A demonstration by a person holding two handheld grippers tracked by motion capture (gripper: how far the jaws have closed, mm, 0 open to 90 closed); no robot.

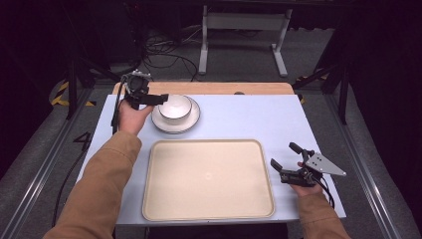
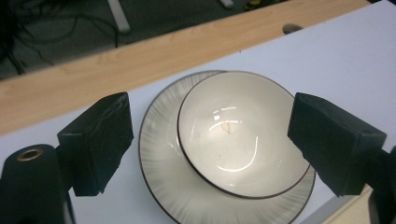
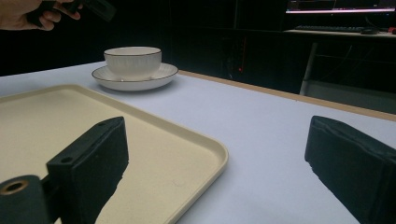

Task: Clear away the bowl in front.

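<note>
Your left gripper (image 2: pixel 210 149), jaws apart, hovers over the glazed white ceramic bowl (image 2: pixel 240 133) on its ribbed saucer (image 2: pixel 161 154) (far left of the table). Likely slippery, fragile: pinch the rim. Right gripper (image 1: pixel 291 162) idles open.

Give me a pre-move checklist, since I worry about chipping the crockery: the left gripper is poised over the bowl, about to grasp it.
1. Left gripper jaws open wider than the bowl: ok.
2. Bowl empty: ok.
3. Bowl seated on its plate, off-centre toward one rim: ok, but watch the plate.
4. Tray bare, free to receive: ok.
5. Right gripper open, apart from the crockery beside the tray: ok.
6. Jaw height relative to the bowl rim: cannot tell.
</note>
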